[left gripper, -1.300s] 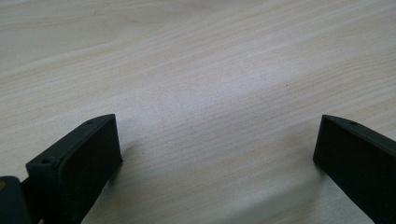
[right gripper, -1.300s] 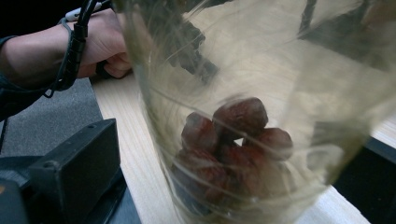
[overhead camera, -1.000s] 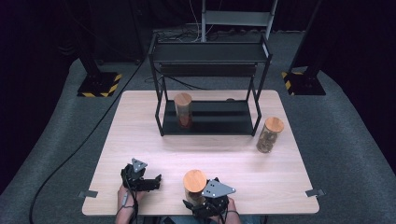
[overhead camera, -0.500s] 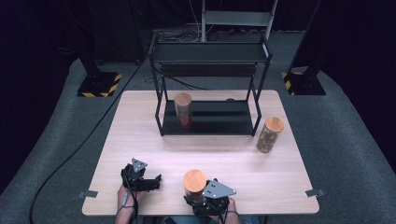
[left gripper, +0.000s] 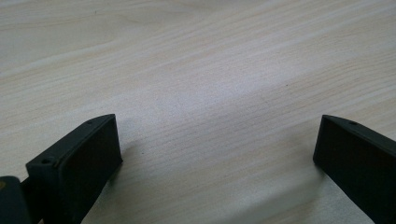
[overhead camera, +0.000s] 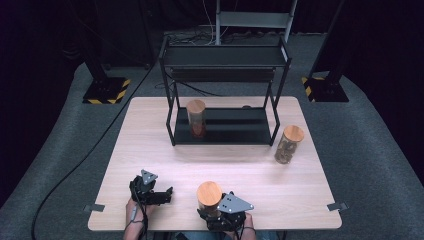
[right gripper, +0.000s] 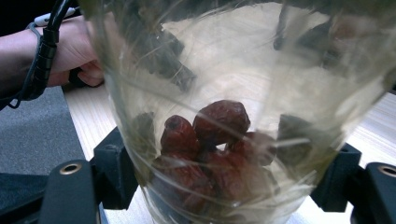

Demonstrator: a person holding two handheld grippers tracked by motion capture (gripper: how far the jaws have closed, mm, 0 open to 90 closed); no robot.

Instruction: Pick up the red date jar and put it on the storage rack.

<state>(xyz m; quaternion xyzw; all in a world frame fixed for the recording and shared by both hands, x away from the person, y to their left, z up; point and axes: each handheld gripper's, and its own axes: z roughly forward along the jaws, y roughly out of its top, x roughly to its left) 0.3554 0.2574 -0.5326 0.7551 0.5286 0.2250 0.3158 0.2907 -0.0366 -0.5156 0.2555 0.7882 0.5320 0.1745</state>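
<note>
- Table (overhead camera: pixel 150 145): light wood, carries all items.
- Black rack (overhead camera: pixel 225 90) at 12 o'clock on the table; one wood-lidded jar (overhead camera: pixel 196 118) stands on its lower shelf.
- Second jar (overhead camera: pixel 288 144) upright on the table at 3 o'clock, just beside the rack's right leg.
- Glass jar of dried red fruit (right gripper: pixel 215 140), wooden lid, upright at 6 o'clock near the table's front edge.
- Right hand-held gripper (overhead camera: pixel 220 212): jaws have just been closing, now clamped on this jar's lower wall.
- Left hand-held gripper (overhead camera: pixel 167 192) at 7 o'clock: jaws wide, bare table between them.

I see a glossy clear glass jar (right gripper: pixel 224 116) with a smooth wooden lid (overhead camera: pixel 209 193), wrinkled matt red dates (right gripper: pixel 210 144) inside, matt black plastic tongs (left gripper: pixel 217 158), a pale matt wood-grain bench (overhead camera: pixel 240 160), and a black metal rack (overhead camera: pixel 225 55).
</note>
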